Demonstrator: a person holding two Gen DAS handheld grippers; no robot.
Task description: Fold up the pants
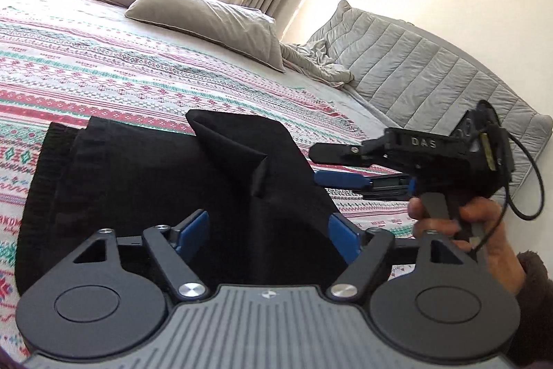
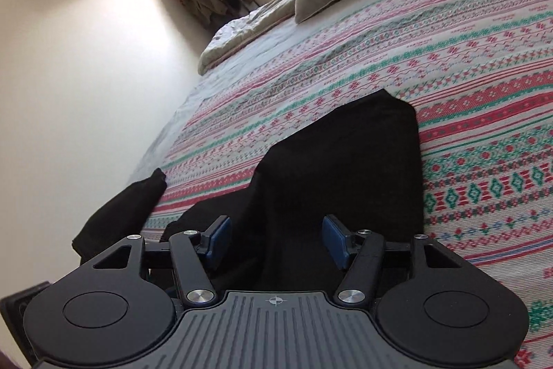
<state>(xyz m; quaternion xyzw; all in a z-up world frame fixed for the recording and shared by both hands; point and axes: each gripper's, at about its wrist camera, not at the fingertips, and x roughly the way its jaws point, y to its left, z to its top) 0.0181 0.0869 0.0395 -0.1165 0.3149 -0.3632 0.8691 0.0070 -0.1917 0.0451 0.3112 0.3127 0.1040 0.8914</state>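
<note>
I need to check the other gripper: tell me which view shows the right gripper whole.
Left wrist view: the right gripper appears from the side, body, handle and hand included. Right wrist view shows only its own open blue-padded fingers above the black pants.

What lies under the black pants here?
The black pants rest on the patterned bedspread, which shows all around them. The stretch directly beneath, and anything between the folded layers, is covered by the fabric.

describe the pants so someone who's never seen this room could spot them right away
Start at the big bed with the striped red, green and white patterned bedspread. On its near part, well short of the grey pillow, lie the black pants, partly folded with one flap standing up. They are the only solid black fabric on the bed.
</note>
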